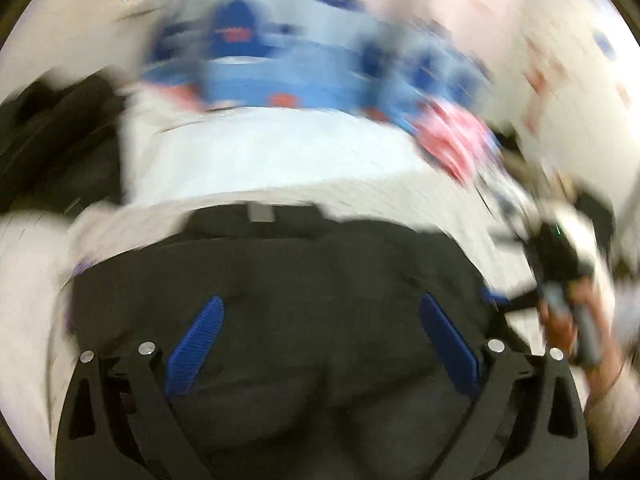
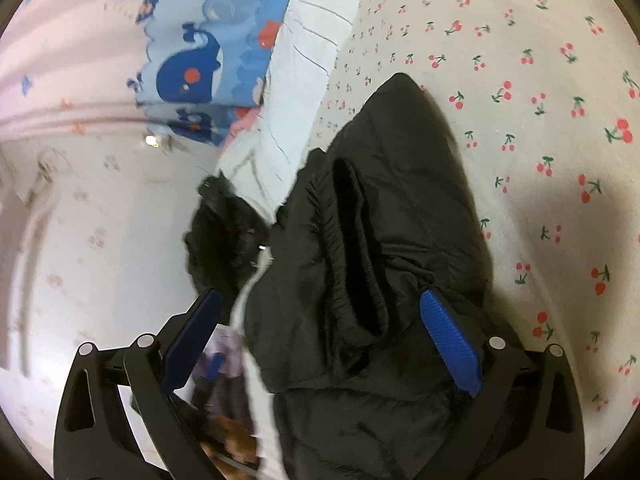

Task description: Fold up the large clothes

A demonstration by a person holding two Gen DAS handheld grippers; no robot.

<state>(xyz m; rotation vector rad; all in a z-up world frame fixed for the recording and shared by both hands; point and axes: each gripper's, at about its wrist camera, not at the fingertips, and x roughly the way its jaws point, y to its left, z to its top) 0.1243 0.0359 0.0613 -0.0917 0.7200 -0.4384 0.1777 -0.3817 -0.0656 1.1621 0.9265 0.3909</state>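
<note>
Black padded garment (image 2: 400, 208) on a bed. The garment is quilted and matte, bunched into thick folds, with a gathered elastic cuff or hem (image 2: 340, 248) standing up along its middle. It lies on a cherry-print sheet (image 2: 540, 100), beside a white striped quilt (image 2: 316, 40) and a blue whale-print blanket (image 2: 200, 60). The right hand-held gripper (image 2: 322, 344) is spread wide, its blue pads (image 2: 450, 344) flanking the bunched fabric without clamping it. In the motion-blurred left wrist view, the left hand-held gripper (image 1: 322, 344) is likewise released, pads (image 1: 198, 344) apart over the garment's flat black panel (image 1: 312, 264), which bears a small grey label (image 1: 260, 213) at its far edge.
</note>
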